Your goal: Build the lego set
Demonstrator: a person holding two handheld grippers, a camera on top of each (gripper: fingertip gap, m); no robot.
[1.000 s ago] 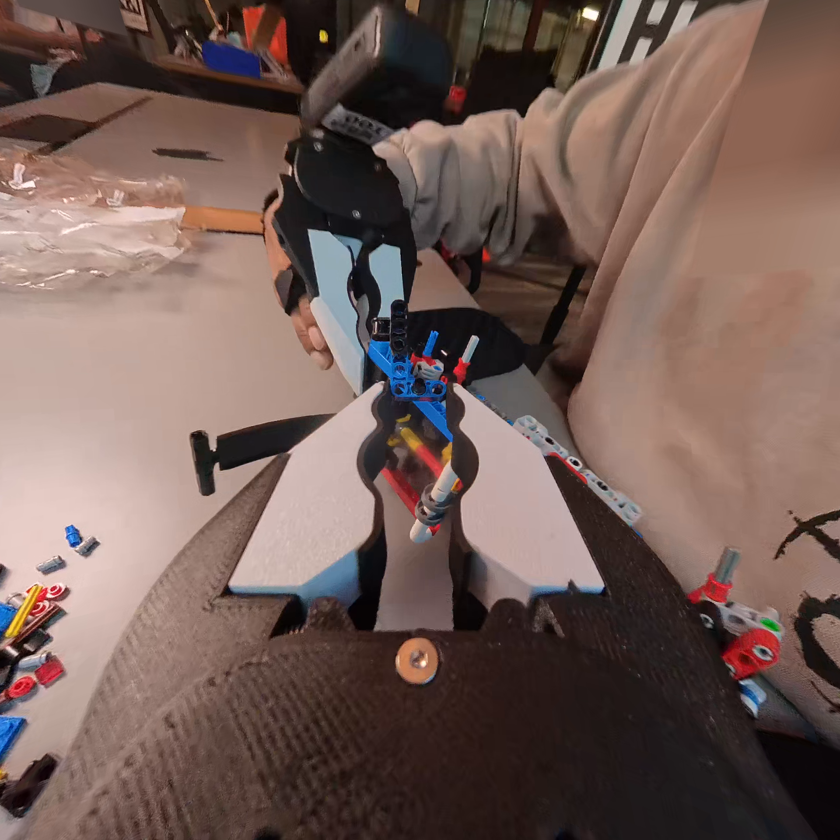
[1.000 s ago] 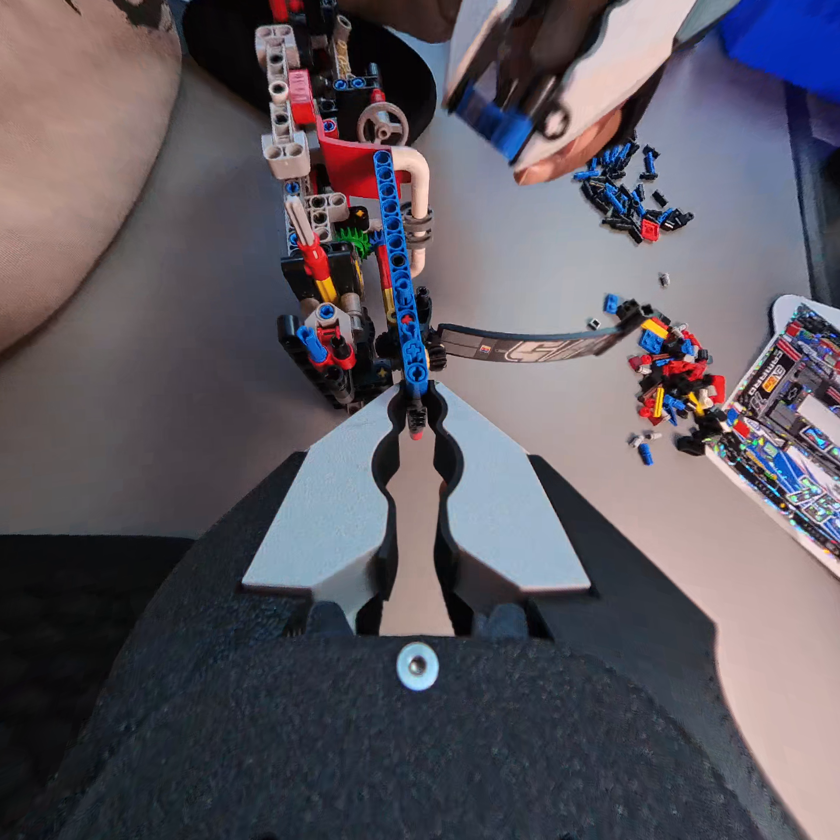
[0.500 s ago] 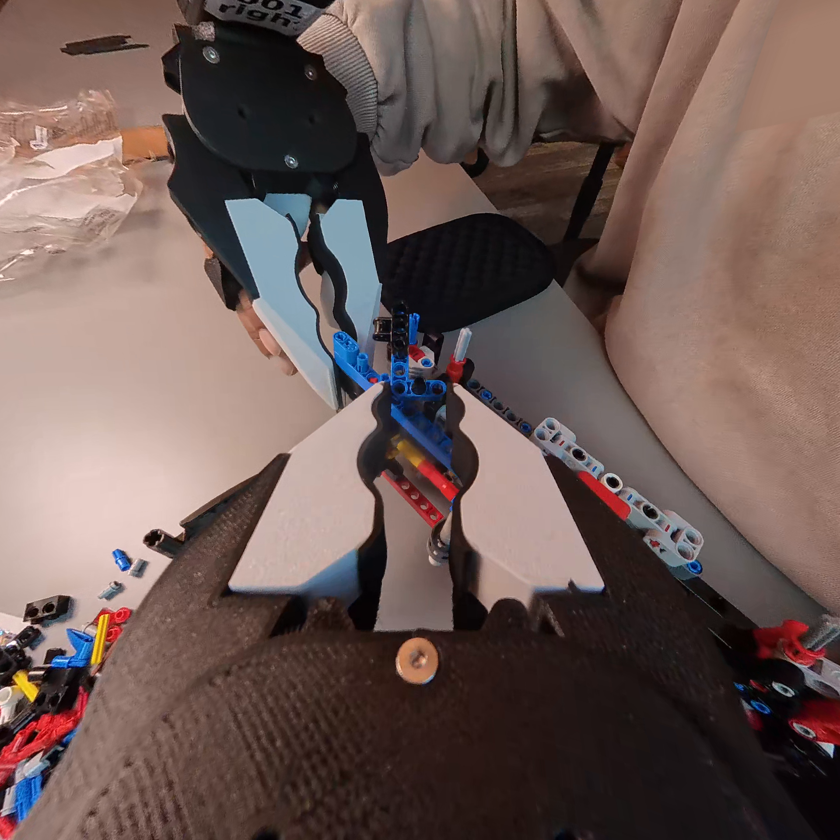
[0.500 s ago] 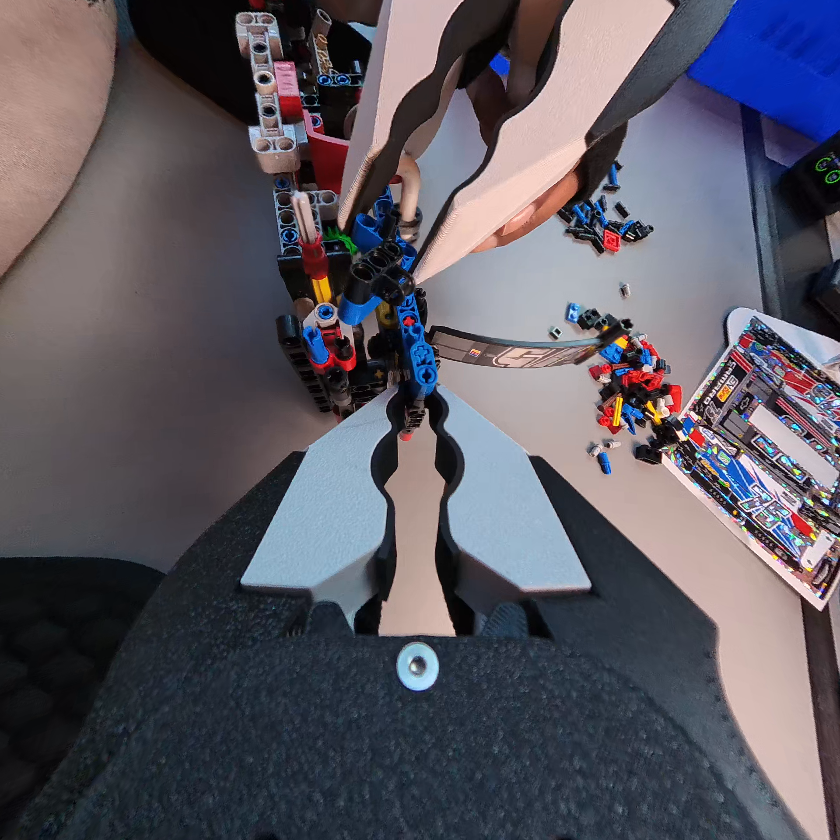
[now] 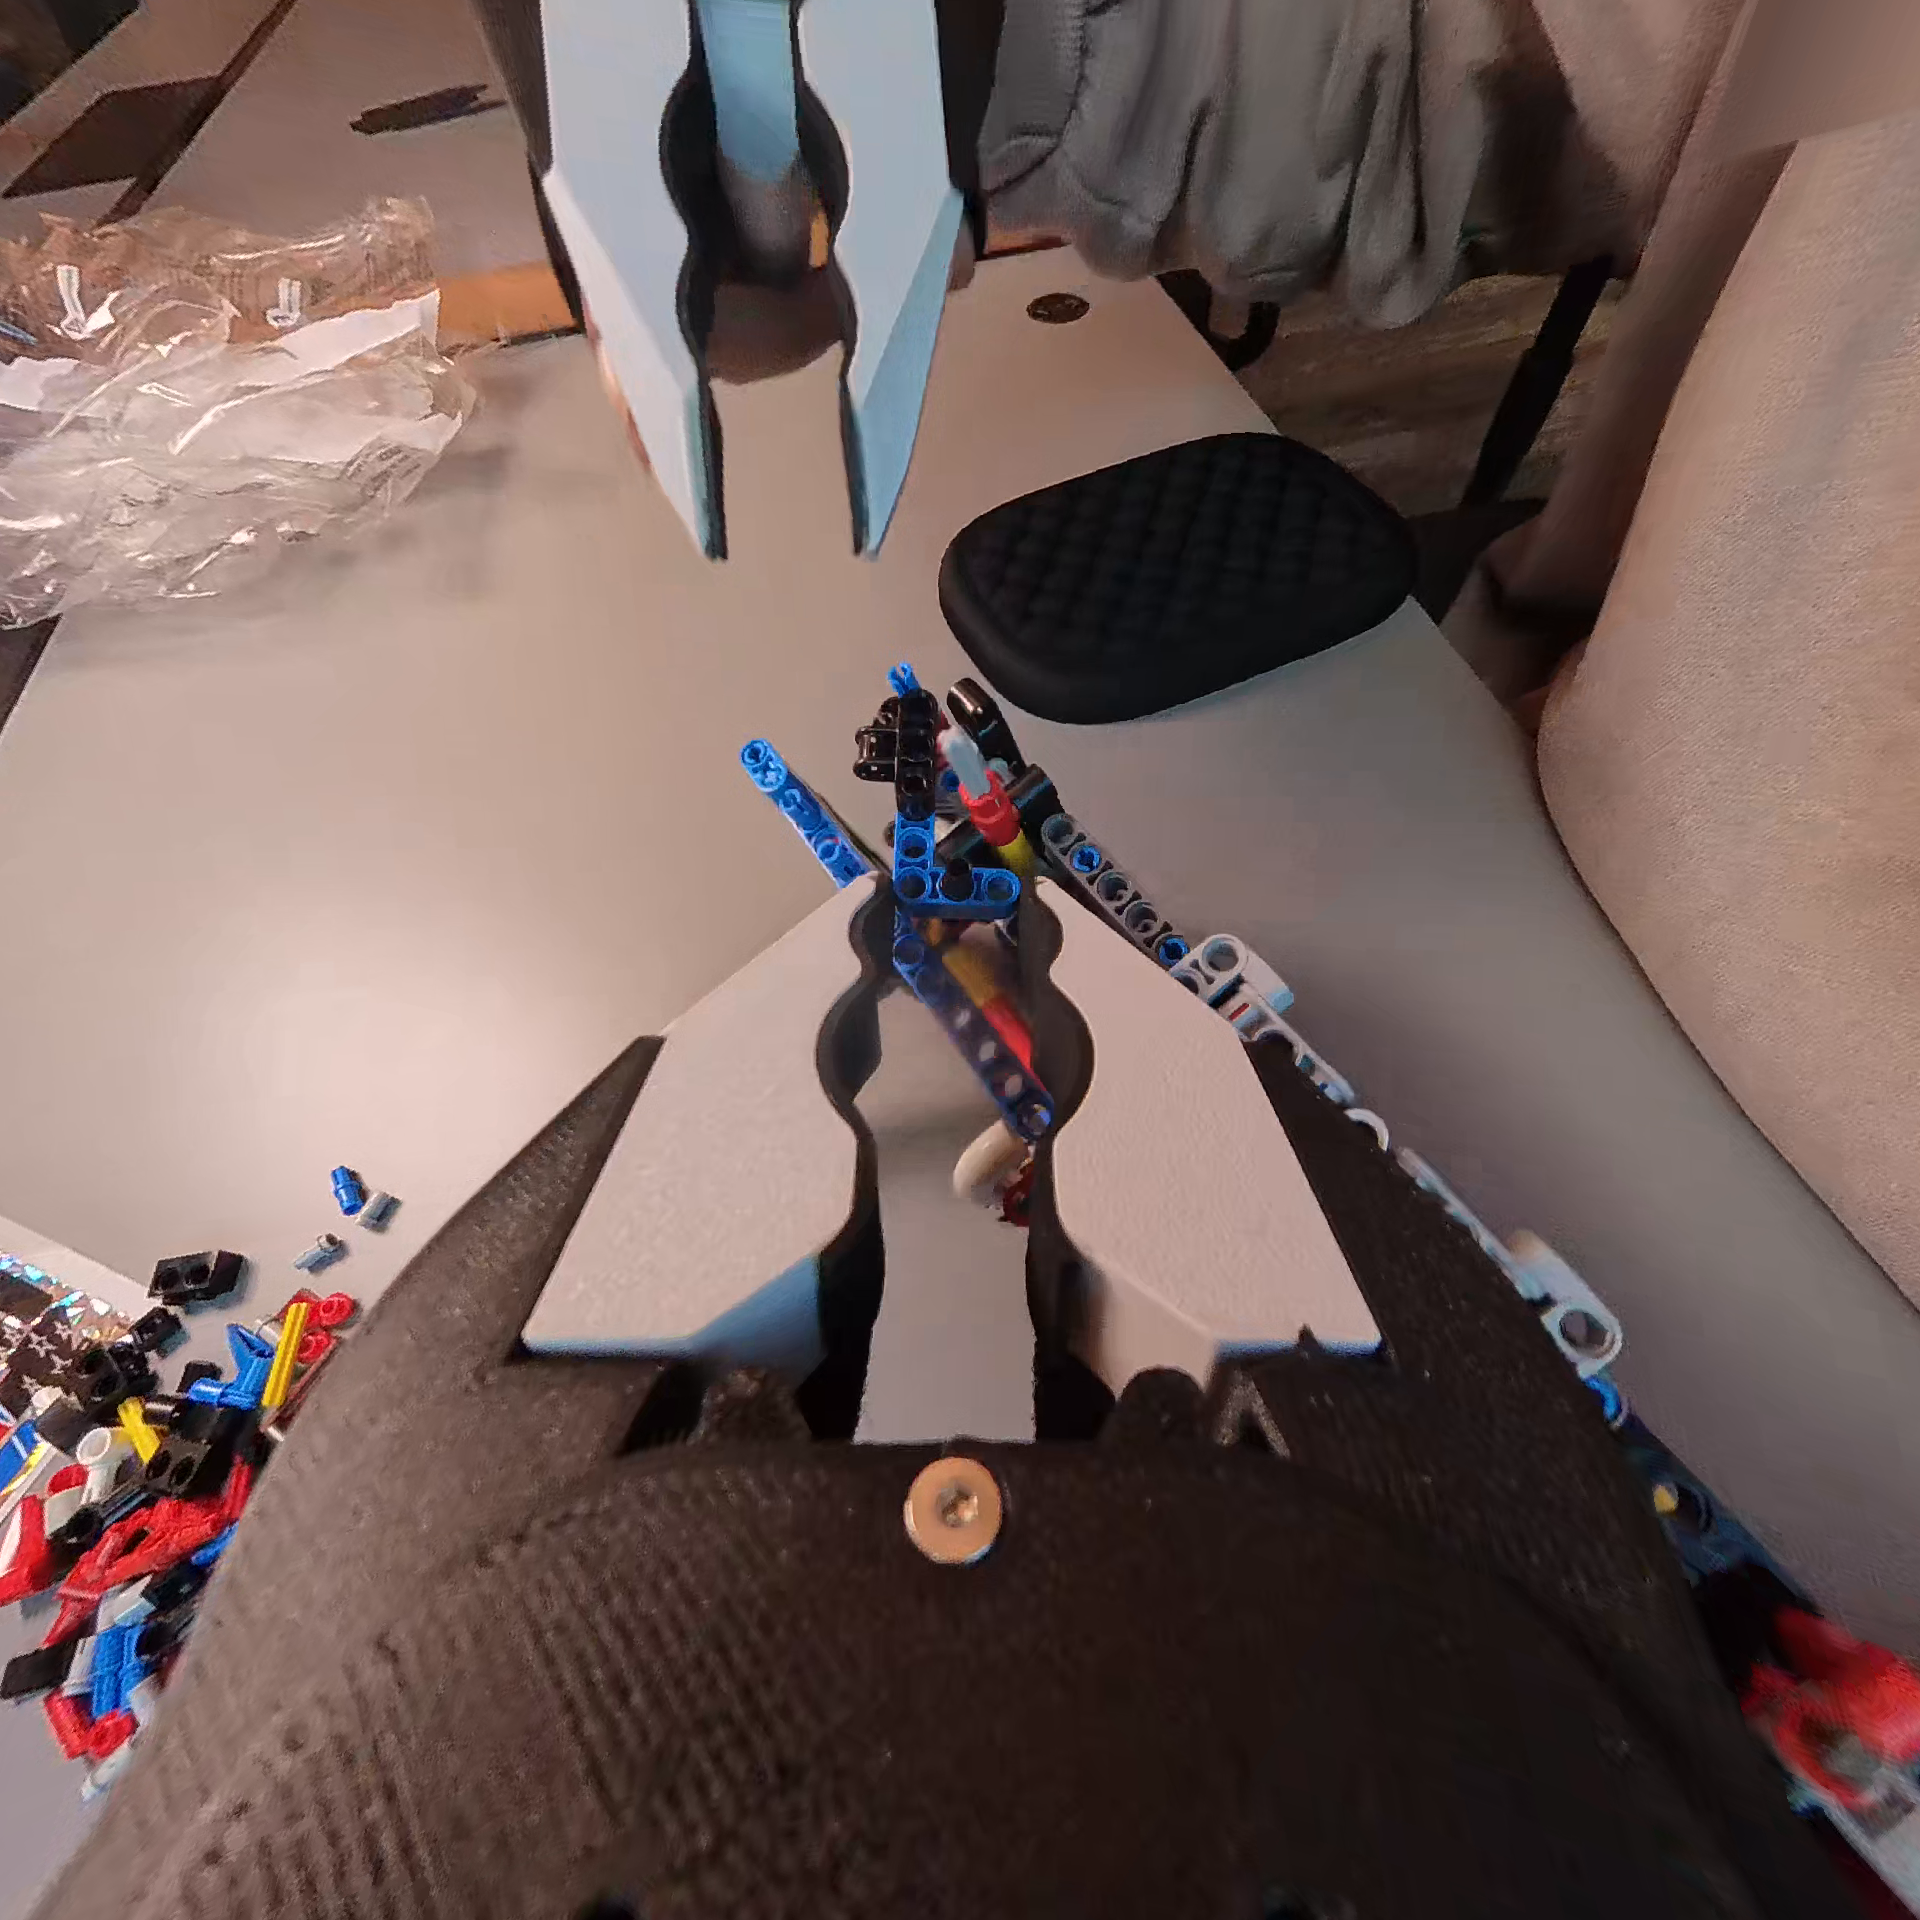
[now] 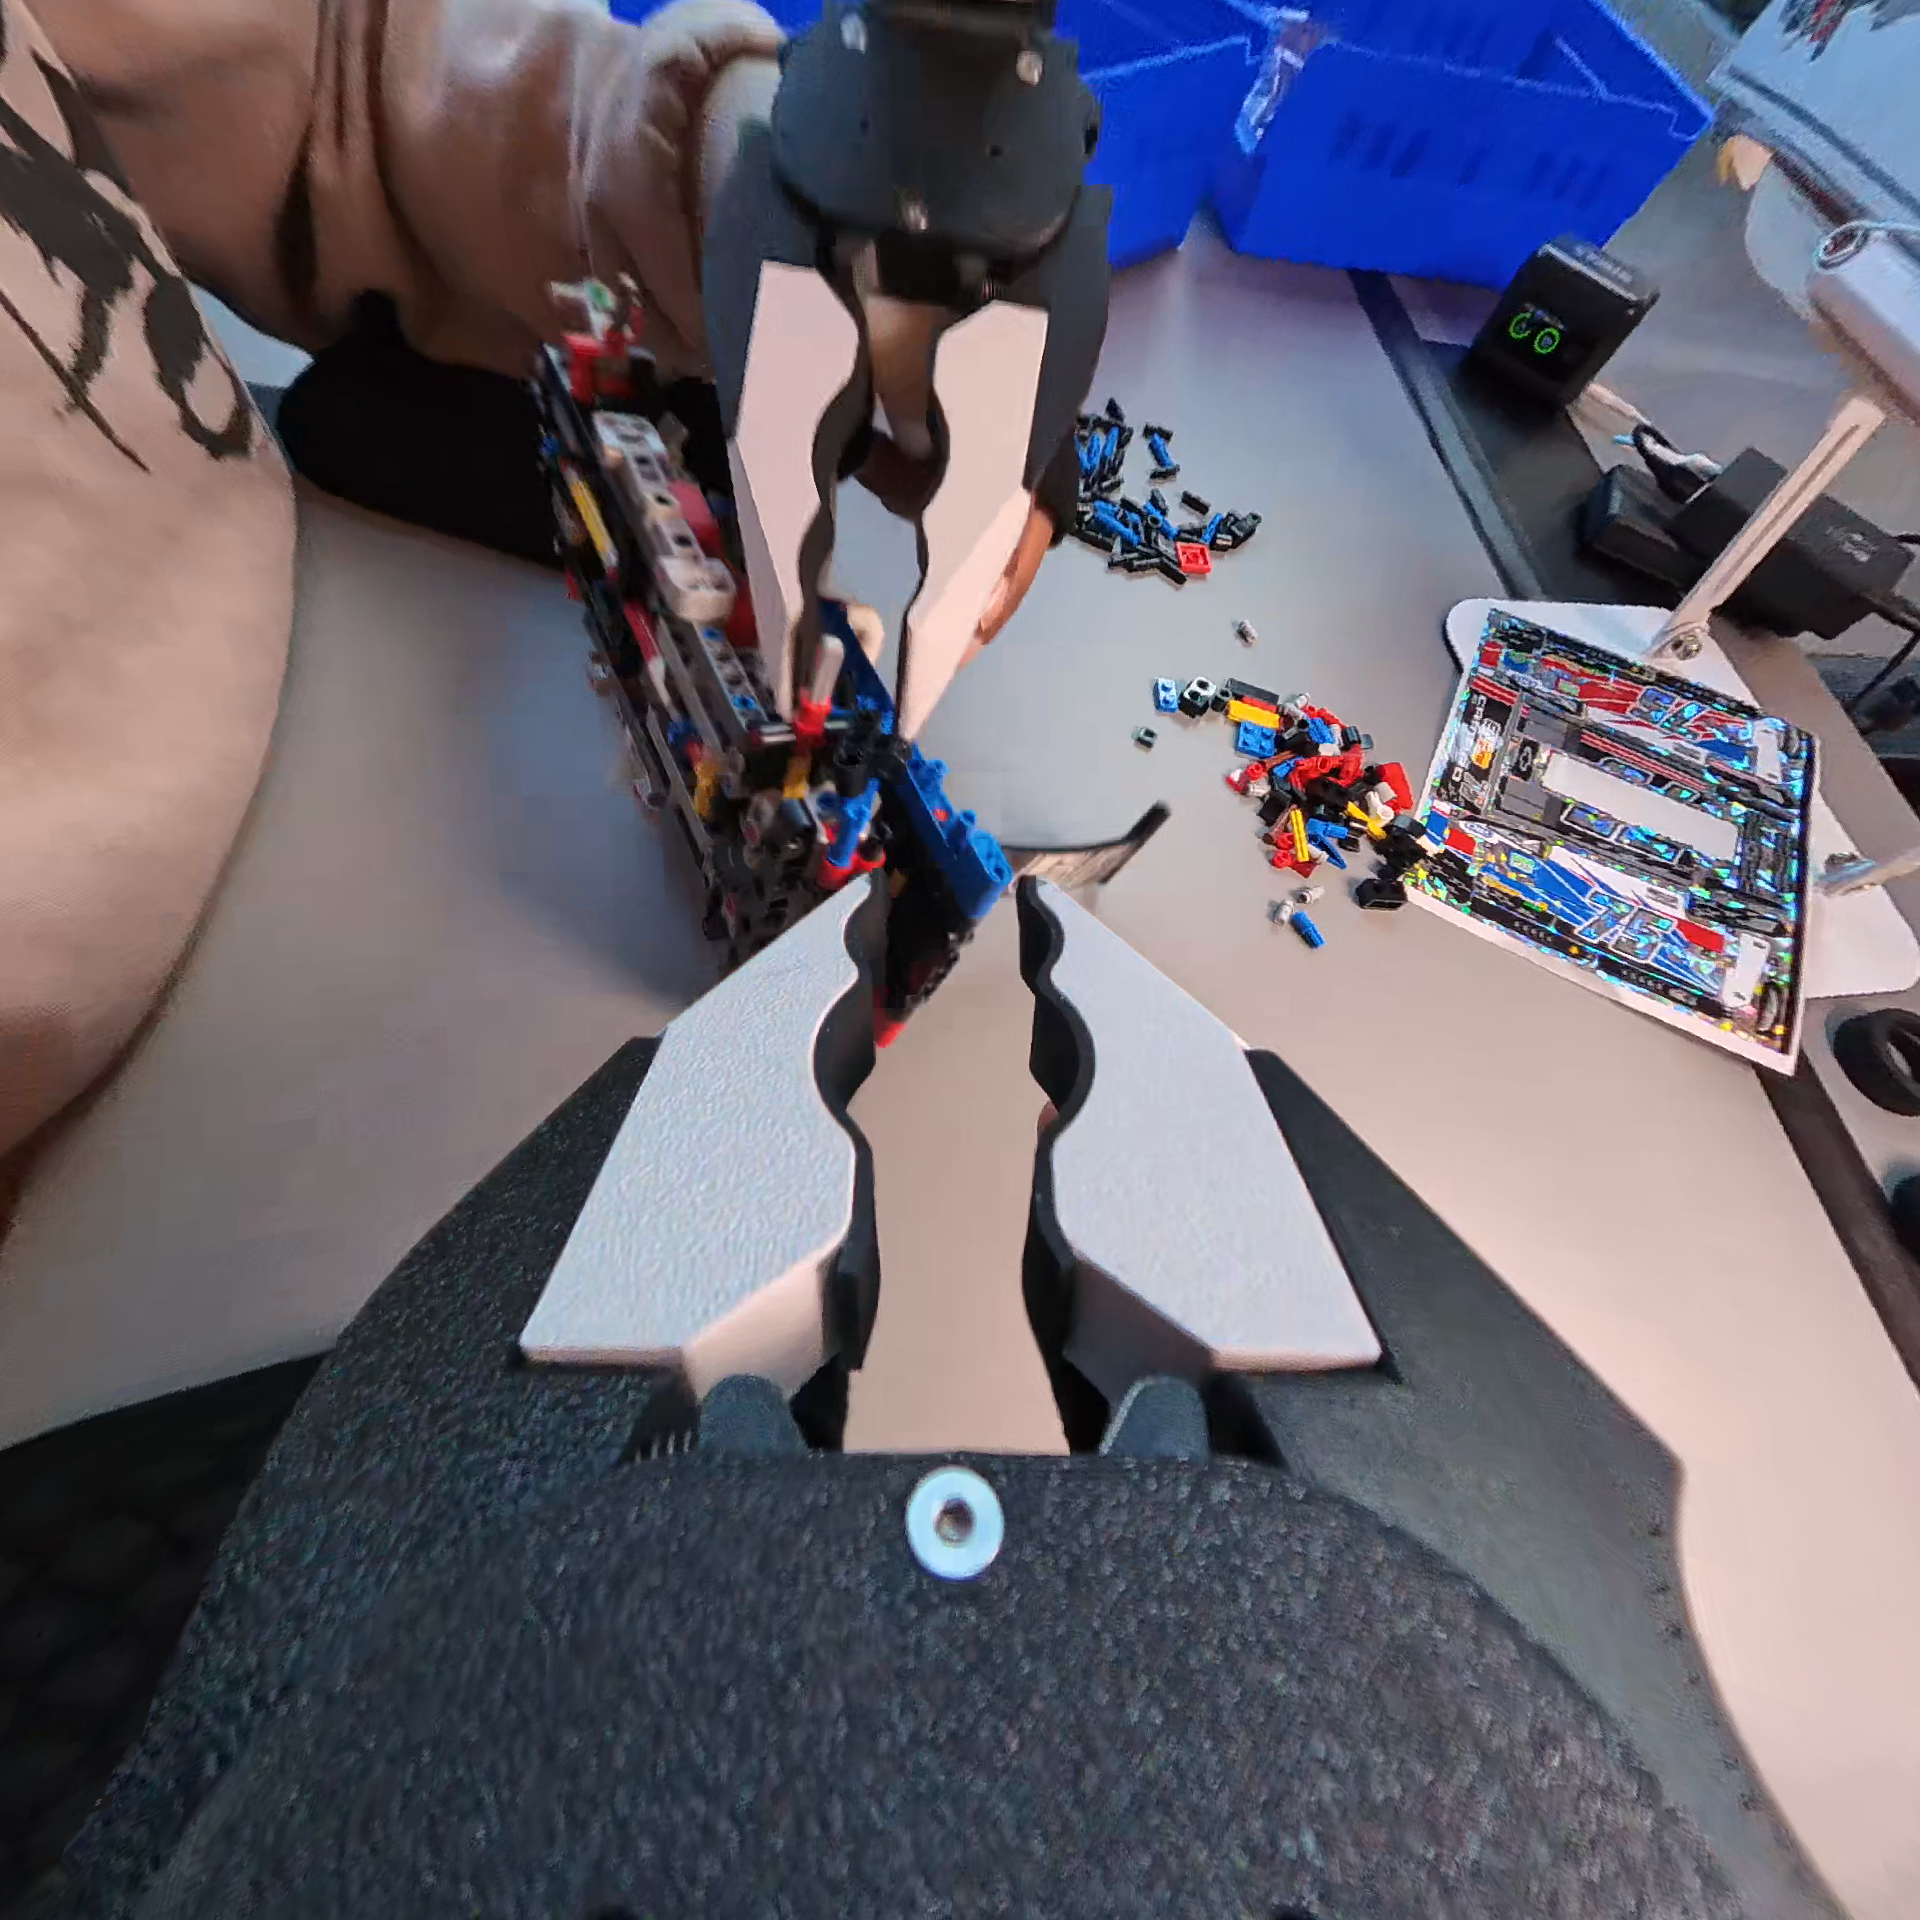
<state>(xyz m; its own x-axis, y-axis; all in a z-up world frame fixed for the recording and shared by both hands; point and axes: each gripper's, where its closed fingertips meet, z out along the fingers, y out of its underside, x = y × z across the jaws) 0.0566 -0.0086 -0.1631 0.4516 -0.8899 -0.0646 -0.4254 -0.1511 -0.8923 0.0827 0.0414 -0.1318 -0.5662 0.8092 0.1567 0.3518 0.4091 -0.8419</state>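
The half-built lego car chassis lies on the desk, its near end just ahead of the right tongs and its blue beam standing up between the tips of the left tongs.

The left tongs sit narrowed around that blue beam and appear to grip it. The right tongs are parted and hold nothing, with their left tip beside the model's black and blue end.

The beam looks like a thin, pinned part. A twist or pull from the left tongs could snap it off its pins or drag the whole chassis sideways. With the right tongs free, nothing else steadies the model.

To the right of the right tongs lie a loose pile of small parts and a shiny sticker sheet, and a wide sweep there would scatter them. To their left the desk edge runs close along the chassis, beside the person's beige sweatshirt, so little room remains on that side. Ahead of the left tongs the desk is bare up to a black pad and crumpled plastic bags.
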